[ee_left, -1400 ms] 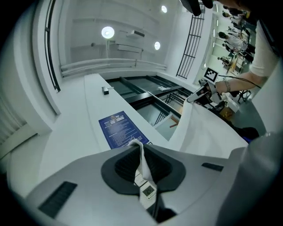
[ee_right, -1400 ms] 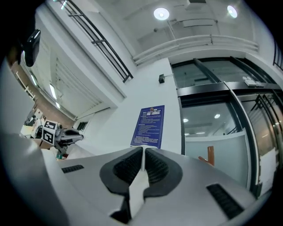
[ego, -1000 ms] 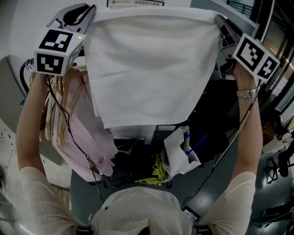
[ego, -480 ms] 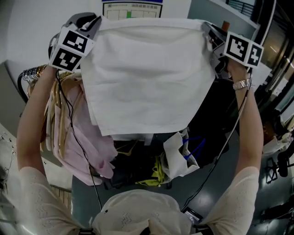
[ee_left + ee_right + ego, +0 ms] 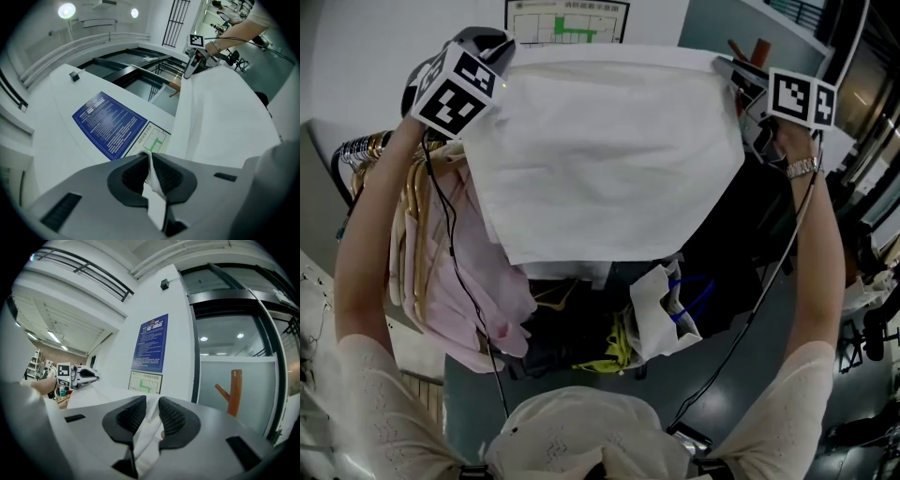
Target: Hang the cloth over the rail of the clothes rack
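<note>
Left tool (image 5: 151, 157) clamped on one top corner of the white cloth (image 5: 609, 159), right tool (image 5: 149, 404) on the other; cloth spread high before a white wall (image 5: 179, 333) with a blue notice (image 5: 151, 343), pink garments (image 5: 459, 272) hanging below left.

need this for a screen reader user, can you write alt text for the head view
Seen from above, a person holds a white cloth spread wide at arm's length, one top corner clamped in the left claw and the other in the right claw. Below it on the left, pink garments hang from hangers.
</note>
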Tool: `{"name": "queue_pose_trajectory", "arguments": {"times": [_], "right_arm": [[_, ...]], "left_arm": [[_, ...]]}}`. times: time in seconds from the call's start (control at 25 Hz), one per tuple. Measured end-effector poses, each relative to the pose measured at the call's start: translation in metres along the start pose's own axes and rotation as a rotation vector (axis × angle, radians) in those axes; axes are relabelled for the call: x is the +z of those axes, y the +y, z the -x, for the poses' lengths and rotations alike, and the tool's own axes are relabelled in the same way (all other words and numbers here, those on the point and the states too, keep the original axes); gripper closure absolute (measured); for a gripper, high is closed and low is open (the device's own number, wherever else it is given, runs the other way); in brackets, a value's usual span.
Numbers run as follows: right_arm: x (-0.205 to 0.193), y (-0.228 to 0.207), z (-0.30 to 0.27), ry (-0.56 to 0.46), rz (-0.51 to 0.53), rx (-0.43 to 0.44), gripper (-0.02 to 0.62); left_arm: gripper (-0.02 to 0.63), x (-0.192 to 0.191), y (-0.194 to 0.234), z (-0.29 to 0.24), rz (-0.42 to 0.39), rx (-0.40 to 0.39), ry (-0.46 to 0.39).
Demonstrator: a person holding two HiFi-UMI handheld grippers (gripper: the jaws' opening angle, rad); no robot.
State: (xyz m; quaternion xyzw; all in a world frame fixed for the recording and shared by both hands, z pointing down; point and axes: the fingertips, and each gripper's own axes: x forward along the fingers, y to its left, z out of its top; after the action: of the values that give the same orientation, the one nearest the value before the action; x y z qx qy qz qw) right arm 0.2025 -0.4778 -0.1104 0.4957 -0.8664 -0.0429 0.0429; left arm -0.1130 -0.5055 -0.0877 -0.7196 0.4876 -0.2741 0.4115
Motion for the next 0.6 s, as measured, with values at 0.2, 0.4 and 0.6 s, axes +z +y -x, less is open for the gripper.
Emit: {"name": "queue_pose_trajectory", "arguments": {"times": [0.2,0.4,0.6], "right_arm": [[0.001,-0.037,0.022,-0.025,-0.011,-0.083,0.514],[0.015,-0.032,0.049,-0.094,0.013,-0.098,0.514],[0.047,0.094,0.018,-0.171,0.156,0.163,0.514]], "left_arm": [[0.578,-0.011,-0.012,-0.014,-0.063,-0.037,0.084],[0.578,-0.006,-0.013,-0.008,-0.057,-0.042,0.038],[0.578,0.009,-0.008,0.004,-0.054,-0.005,-0.045]]}}
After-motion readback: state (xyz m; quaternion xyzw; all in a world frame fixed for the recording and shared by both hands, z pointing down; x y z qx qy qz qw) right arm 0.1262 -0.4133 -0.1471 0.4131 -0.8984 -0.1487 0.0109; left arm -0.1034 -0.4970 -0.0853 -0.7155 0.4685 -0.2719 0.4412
